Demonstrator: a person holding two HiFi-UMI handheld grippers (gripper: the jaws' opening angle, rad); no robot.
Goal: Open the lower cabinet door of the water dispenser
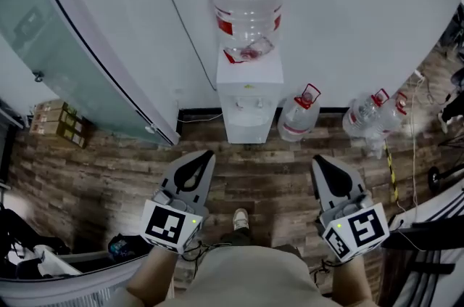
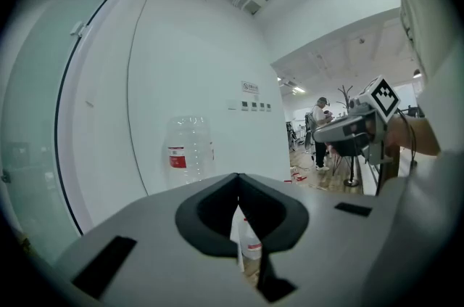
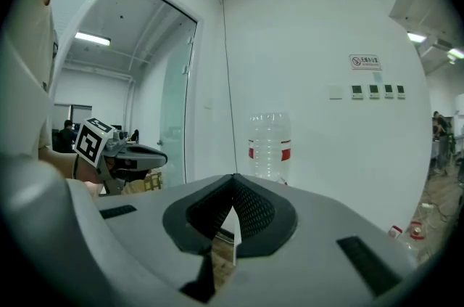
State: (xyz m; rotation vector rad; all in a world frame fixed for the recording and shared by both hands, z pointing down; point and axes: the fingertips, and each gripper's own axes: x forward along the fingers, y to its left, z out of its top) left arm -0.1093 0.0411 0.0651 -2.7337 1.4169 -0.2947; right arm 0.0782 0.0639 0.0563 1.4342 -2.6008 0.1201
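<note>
Both grippers closed: left gripper (image 1: 205, 155) has its jaws together, tips meeting, nothing between them. Right gripper (image 1: 320, 162) the same, jaws tip to tip and empty. Both are held low in front of the person, side by side but well apart, one on each side of the person's shoe (image 1: 241, 218), both pointing toward the water dispenser (image 1: 249, 84)

Water dispenser: white, upright, back against the white wall (image 1: 326, 15), standing on the wood floor (image 1: 268, 175). Well ahead of both grippers; neither touches it. In the head view it sits between the lines of the two grippers

Lower cabinet door (image 1: 249, 130): on the front, below the taps (image 1: 249, 103). Seen steeply from above and foreshortened; it looks flush with the front, so closed. Handle cannot be made out

Big clear bottle (image 1: 246, 4) with a red label sits neck-down on top of the dispenser

Surroundings: small bottle (image 1: 297, 117) with a red handle on the floor just right of the dispenser; two more bottles (image 1: 377, 113) further right along the wall. Frosted glass door (image 1: 65, 44) to the left, with cardboard boxes (image 1: 61, 120) at its foot

Each gripper view shows the other gripper off to the side and the bottle straight ahead
</note>
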